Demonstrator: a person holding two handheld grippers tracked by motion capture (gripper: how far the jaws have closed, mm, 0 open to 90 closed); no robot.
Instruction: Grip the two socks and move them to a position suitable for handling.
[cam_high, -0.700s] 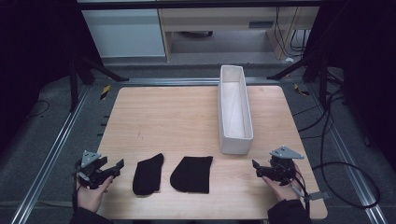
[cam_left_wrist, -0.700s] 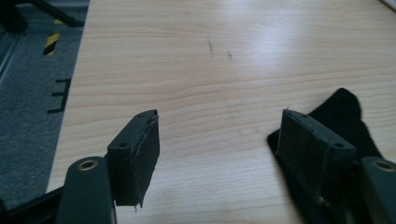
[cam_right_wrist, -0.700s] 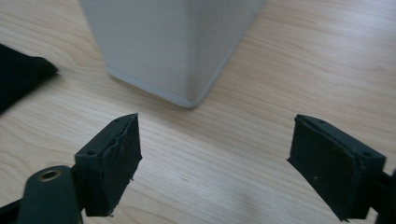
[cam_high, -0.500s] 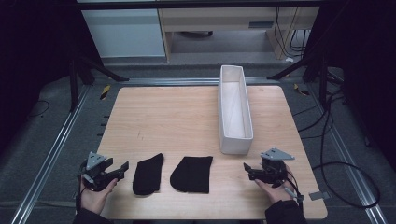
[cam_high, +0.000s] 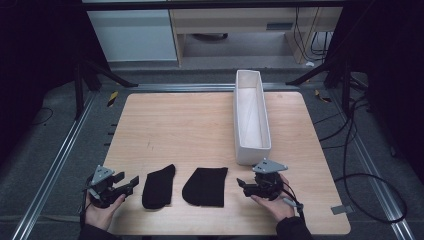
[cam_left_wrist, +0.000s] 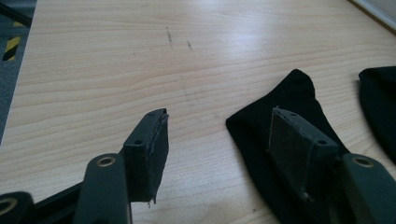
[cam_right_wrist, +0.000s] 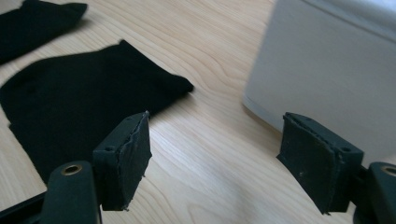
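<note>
Two black socks lie flat near the front of the wooden table (cam_high: 190, 125). The narrower left sock (cam_high: 159, 186) (cam_left_wrist: 285, 116) is just right of my left gripper (cam_high: 131, 181) (cam_left_wrist: 224, 144), which stands open with its right jaw over the sock's edge. The wider right sock (cam_high: 206, 186) (cam_right_wrist: 74, 98) lies left of my right gripper (cam_high: 241, 185) (cam_right_wrist: 219, 158), which is open over bare wood with nothing between its jaws. A long white bin (cam_high: 251, 115) (cam_right_wrist: 336, 60) stands upright just beyond the right gripper.
The table's front edge runs close under both hands. Metal rails (cam_high: 55, 165) line the floor on either side of the table. Black cables (cam_high: 360, 150) trail on the floor at the right. White cabinets (cam_high: 135, 30) stand at the back.
Both hands have moved inward toward the socks. The right gripper has shifted left and slightly forward, and the left gripper has edged right toward the narrow sock.
</note>
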